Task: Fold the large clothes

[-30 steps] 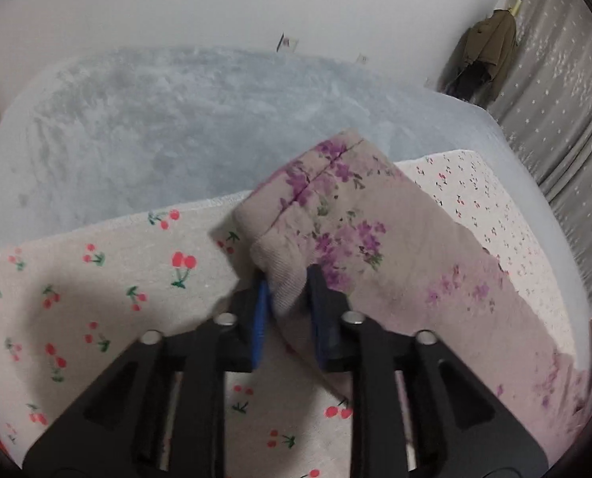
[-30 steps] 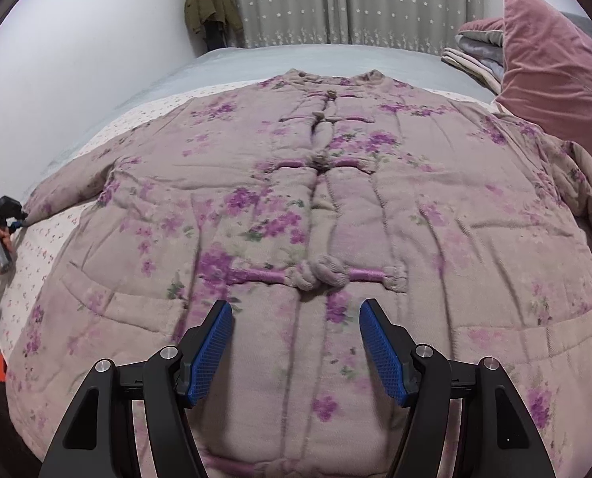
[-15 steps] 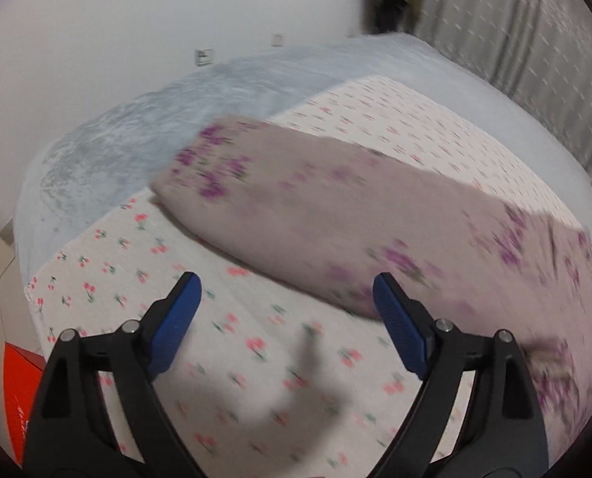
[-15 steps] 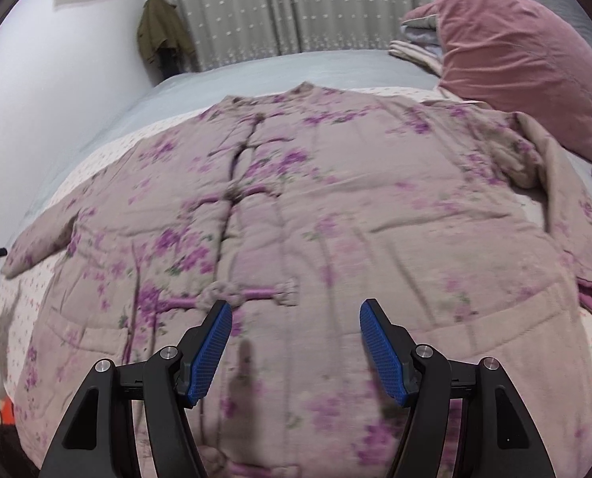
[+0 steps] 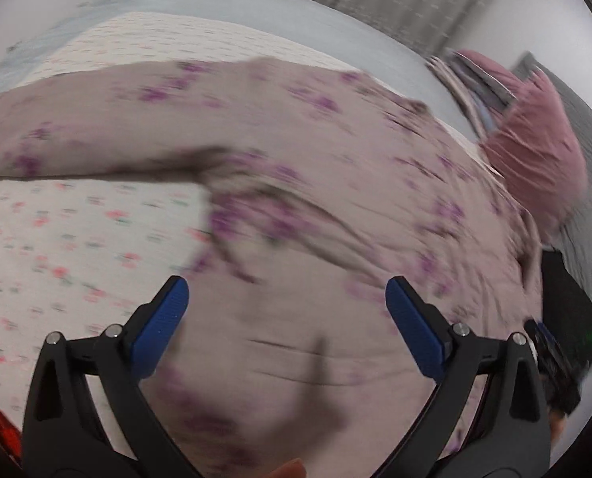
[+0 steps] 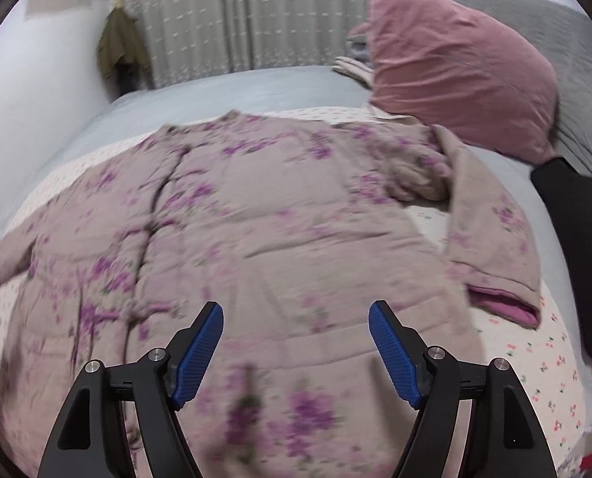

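Left to right. Cherry-print sheet [image 5: 57, 247] covers the bed at left, grey blanket [image 6: 224, 91] beyond it toward the curtain [image 6: 232, 12]. Floral padded jacket [image 6: 256, 215] lies spread flat, front up, across the middle of the bed; 1 sleeve stretches out left [image 5: 69, 127], the other sleeve [image 6: 491, 239] bends down at right with its pink lining showing at the cuff. Left gripper [image 5: 286, 324]: jaws wide and opening, nothing between them, hovering over the jacket's lower part; view is motion-blurred. Right gripper [image 6: 296, 344]: jaws fairly wide and opening, empty, above the jacket hem, not touching fabric. Pink pillow [image 6: 455, 71] sits at far right by folded fabrics [image 6: 351, 65], against a grey headboard [image 6: 574, 63].
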A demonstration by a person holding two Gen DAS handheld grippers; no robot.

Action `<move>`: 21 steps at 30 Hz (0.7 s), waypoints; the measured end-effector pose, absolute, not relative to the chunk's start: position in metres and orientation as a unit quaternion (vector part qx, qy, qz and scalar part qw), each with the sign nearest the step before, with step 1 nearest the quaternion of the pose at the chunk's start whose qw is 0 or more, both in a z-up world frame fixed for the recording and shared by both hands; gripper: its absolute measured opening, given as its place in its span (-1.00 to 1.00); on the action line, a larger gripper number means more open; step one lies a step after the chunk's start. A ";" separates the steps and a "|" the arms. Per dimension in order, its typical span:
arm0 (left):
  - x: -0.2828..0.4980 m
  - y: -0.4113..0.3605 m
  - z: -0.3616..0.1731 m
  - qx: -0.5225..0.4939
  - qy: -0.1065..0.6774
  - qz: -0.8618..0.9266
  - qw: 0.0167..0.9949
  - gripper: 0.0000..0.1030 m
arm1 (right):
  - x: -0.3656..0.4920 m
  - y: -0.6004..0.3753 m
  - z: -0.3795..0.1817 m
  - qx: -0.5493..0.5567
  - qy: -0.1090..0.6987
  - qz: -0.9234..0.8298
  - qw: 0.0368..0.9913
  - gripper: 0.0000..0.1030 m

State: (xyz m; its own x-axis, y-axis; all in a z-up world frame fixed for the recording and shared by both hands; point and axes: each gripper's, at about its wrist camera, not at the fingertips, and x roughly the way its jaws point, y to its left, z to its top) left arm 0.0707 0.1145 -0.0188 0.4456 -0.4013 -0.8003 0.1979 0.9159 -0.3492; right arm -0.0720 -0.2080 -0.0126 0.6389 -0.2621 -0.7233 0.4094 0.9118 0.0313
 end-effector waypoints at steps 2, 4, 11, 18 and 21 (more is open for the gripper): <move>0.059 0.085 -0.021 -0.090 0.498 -0.217 0.835 0.92 | -0.075 -0.226 -0.010 0.119 0.379 -0.207 0.894 0.50; 0.049 0.056 -0.030 -0.067 0.506 -0.245 0.824 0.92 | -0.078 -0.247 -0.010 0.143 0.378 -0.237 0.883 0.50; 0.034 -0.001 -0.053 -0.050 0.521 -0.289 0.802 0.92 | -0.077 -0.308 -0.029 0.151 0.378 -0.360 0.839 0.50; 0.033 -0.022 -0.055 -0.026 0.442 -0.265 0.857 0.92 | -0.061 -0.348 -0.069 0.152 0.409 -0.387 0.812 0.49; 0.039 -0.022 -0.050 -0.017 0.421 -0.248 0.872 0.92 | -0.064 -0.357 -0.062 0.174 0.395 -0.385 0.816 0.49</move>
State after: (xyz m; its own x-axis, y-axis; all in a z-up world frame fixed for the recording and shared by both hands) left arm 0.0385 -0.0225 -0.0496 0.5230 -0.4477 -0.7253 0.4190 0.8761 -0.2387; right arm -0.0641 -0.3568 -0.0617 0.3923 -0.4908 -0.7779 0.7652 0.6435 -0.0201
